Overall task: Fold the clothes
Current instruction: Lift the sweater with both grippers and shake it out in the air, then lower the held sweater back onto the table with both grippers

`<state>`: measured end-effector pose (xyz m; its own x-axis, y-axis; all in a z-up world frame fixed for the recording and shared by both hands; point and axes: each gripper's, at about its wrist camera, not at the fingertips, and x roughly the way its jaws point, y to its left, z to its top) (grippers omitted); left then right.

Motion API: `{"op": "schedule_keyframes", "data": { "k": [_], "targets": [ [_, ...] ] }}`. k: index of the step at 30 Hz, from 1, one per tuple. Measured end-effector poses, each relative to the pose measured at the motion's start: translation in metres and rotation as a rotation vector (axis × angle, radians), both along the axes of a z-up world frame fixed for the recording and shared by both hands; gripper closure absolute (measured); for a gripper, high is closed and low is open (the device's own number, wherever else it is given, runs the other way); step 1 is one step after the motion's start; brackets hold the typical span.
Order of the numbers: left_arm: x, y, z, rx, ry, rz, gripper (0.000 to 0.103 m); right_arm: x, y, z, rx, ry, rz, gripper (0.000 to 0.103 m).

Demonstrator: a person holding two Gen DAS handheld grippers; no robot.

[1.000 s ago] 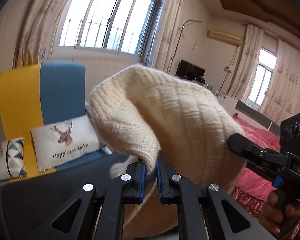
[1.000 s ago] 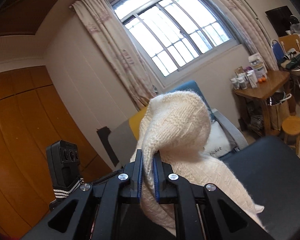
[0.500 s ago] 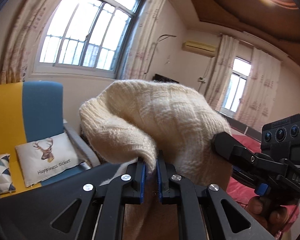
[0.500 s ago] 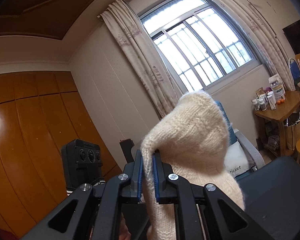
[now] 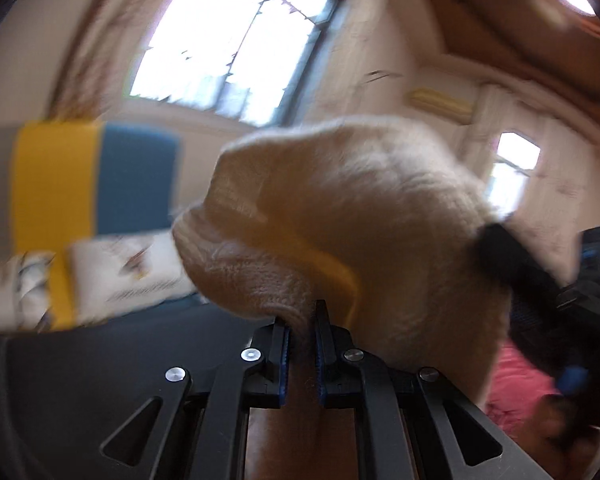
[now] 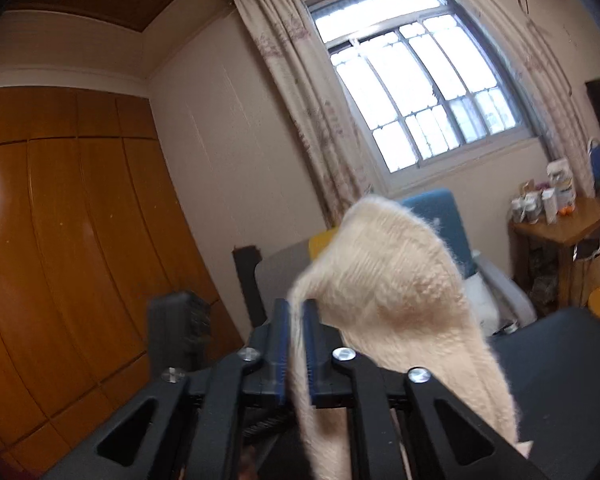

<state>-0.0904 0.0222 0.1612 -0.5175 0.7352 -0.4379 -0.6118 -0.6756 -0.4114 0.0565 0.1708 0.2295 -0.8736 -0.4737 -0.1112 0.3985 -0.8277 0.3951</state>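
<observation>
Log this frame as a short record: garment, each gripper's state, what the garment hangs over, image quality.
garment: cream knit sweater, lifted, draping down from both grips
left gripper: shut on a sweater edge
right gripper: shut on another sweater edge
below: dark surface; whether the sweater's lower end touches it cannot be told
background: blue and yellow chair, window, wooden wardrobe
image quality: left wrist view motion-blurred, right wrist view mostly sharp
fold: not yet begun

Daylight via window (image 6: pixel 416 92); L view motion-blurred, R sharp; fisheye edges dark, bent.
</observation>
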Motion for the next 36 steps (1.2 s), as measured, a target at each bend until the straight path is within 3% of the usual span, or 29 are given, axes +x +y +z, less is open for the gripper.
{"op": "schedule_keyframes", "data": {
  "k": [4, 8, 11, 16, 20, 23, 25, 29, 33, 36],
  "targets": [
    [-0.021, -0.043, -0.051, -0.023, -0.093, 0.087, 0.093, -0.024, -0.060, -0.042, 0.055, -0.070, 0.036, 0.102],
    [-0.048, -0.090, -0.108, -0.050, -0.201, 0.185, 0.093, -0.053, -0.089, -0.084, 0.075, -0.190, 0.059, 0.102],
    [-0.068, -0.126, -0.151, -0.070, -0.282, 0.258, 0.093, -0.072, -0.090, -0.115, 0.127, -0.286, 0.026, 0.102],
    [-0.094, -0.174, -0.215, -0.096, -0.416, 0.357, 0.092, -0.102, -0.066, -0.191, 0.162, -0.557, -0.063, 0.098],
    [-0.102, -0.194, -0.253, -0.101, -0.513, 0.390, 0.092, -0.105, -0.071, -0.237, 0.186, -0.662, -0.032, 0.098],
    [-0.100, -0.206, -0.270, -0.098, -0.557, 0.386, 0.088, -0.108, -0.075, -0.270, 0.204, -0.741, -0.009, 0.098],
    [-0.095, -0.220, -0.278, -0.062, -0.604, 0.387, 0.080, -0.109, -0.078, -0.292, 0.217, -0.790, 0.006, 0.097],
    [-0.071, -0.265, -0.271, 0.042, -0.655, 0.461, 0.075, -0.115, -0.082, -0.292, 0.231, -0.776, 0.018, 0.096],
    [-0.038, -0.277, -0.242, 0.028, -0.602, 0.503, 0.057, -0.124, -0.079, -0.285, 0.218, -0.751, 0.039, 0.092],
    [-0.020, -0.247, -0.217, -0.049, -0.528, 0.458, 0.038, -0.128, -0.073, -0.277, 0.202, -0.729, 0.045, 0.086]
  ]
}}
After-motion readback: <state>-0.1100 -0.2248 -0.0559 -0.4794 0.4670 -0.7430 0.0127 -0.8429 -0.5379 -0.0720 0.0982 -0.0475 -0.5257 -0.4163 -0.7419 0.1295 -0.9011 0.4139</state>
